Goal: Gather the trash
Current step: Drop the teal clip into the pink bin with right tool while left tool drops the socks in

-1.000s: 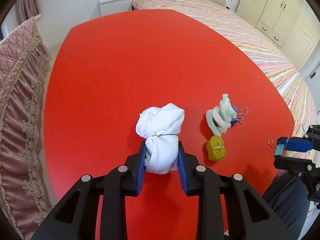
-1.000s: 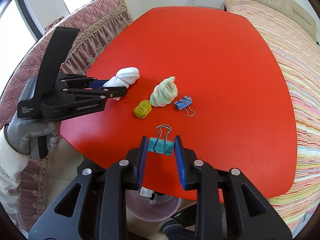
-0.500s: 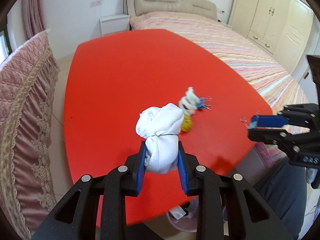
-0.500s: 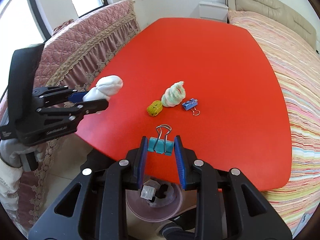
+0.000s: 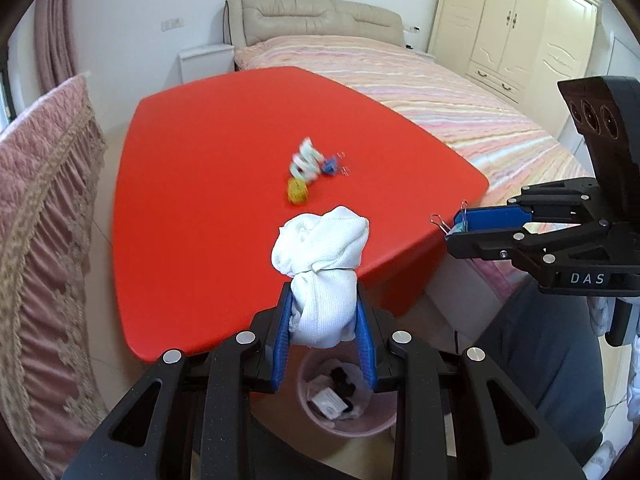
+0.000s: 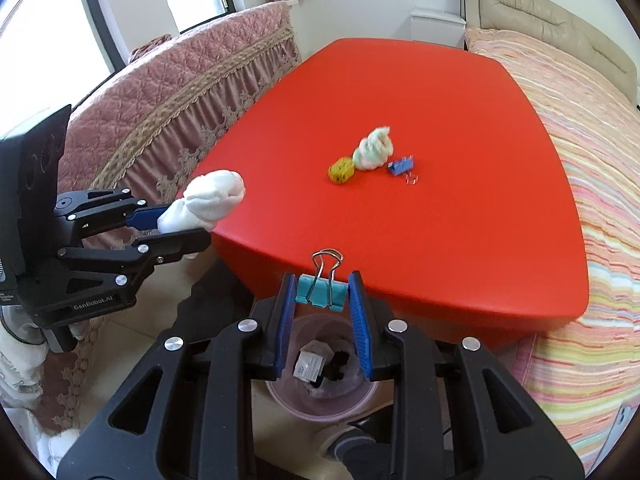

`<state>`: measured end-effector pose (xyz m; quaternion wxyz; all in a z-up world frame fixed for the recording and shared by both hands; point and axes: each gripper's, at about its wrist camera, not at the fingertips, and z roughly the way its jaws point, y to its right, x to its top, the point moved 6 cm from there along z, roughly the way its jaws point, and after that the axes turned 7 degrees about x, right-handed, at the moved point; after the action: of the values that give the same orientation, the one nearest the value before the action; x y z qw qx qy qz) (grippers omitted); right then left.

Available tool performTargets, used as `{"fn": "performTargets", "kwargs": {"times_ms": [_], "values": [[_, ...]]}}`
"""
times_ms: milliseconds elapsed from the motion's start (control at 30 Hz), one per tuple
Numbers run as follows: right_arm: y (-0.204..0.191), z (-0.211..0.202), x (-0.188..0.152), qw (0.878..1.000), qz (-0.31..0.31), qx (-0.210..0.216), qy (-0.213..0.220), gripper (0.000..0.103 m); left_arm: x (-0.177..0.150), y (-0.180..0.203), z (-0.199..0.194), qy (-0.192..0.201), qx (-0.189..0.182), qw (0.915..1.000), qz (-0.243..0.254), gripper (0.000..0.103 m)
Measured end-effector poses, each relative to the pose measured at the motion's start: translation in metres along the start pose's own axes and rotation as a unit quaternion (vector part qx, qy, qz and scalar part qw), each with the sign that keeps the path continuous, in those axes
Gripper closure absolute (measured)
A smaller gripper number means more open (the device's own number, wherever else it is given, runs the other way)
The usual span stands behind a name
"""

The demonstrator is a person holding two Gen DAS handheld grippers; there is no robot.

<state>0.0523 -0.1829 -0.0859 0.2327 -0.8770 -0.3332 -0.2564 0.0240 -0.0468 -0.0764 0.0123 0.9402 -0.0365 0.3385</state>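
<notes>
Trash in hand: the left tool [image 5: 324,320] is gripping a knotted white cloth bundle [image 5: 320,268] between its blue pads; the right tool [image 6: 322,312] is clamping a teal binder clip [image 6: 321,294], wire handles pointing up.
Where the bin is sitting: a pink waste bin [image 6: 320,402] is standing on the floor just off the near edge of the red counter [image 6: 420,112], and is showing directly below both tools in their own views.
Already collected: the bin is holding some scraps, a small white box and dark bits among them.
Step in hand: both loads are hanging over the bin mouth, so by my reading the drop is coming next; neither piece is released yet.
Left on the counter: a yellow wad [image 6: 341,170], a white-and-green twisted wad [image 6: 374,150] touching it, and a blue binder clip [image 6: 401,166] just beside them are lying mid-counter, well apart from the bin.
Progress: roughly midway, with three pieces waiting after these two.
</notes>
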Motion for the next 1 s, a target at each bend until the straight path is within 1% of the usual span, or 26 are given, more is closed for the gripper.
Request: {"fn": "performTargets", "kwargs": {"times_ms": [267, 467, 500, 533, 600, 733, 900, 1000], "values": [[-0.003, 0.019, -0.029, 0.999, 0.007, 0.022, -0.030, 0.076, -0.028, 0.008, 0.007, -0.019, -0.016, 0.9997, -0.004, 0.074], [-0.008, 0.036, -0.041, 0.998, 0.007, 0.045, -0.050, 0.075, -0.034, 0.008, 0.009, -0.027, -0.023, 0.9994, -0.003, 0.074], [-0.007, 0.039, -0.042, 0.997, 0.010, 0.049, -0.052, 0.067, -0.034, 0.008, 0.010, -0.028, -0.023, 0.9993, -0.002, 0.074], [-0.006, 0.039, -0.042, 0.997, 0.012, 0.047, -0.051, 0.044, -0.035, 0.008, 0.010, -0.029, -0.023, 0.9993, -0.001, 0.074], [-0.004, 0.036, -0.040, 0.998, 0.014, 0.041, -0.043, 0.018, -0.035, 0.009, 0.011, -0.030, -0.025, 0.9992, 0.001, 0.074], [0.003, 0.027, -0.038, 0.999, 0.024, 0.032, -0.032, 0.007, -0.037, 0.015, 0.014, -0.033, -0.030, 0.9990, 0.008, 0.074], [0.010, 0.012, -0.039, 0.999, 0.026, 0.017, -0.018, 0.004, -0.038, 0.025, 0.019, -0.042, -0.042, 0.9980, 0.021, 0.074], [0.014, 0.004, -0.040, 0.999, 0.029, 0.011, -0.009, 0.004, -0.037, 0.032, 0.021, -0.044, -0.052, 0.9973, 0.028, 0.071]]}}
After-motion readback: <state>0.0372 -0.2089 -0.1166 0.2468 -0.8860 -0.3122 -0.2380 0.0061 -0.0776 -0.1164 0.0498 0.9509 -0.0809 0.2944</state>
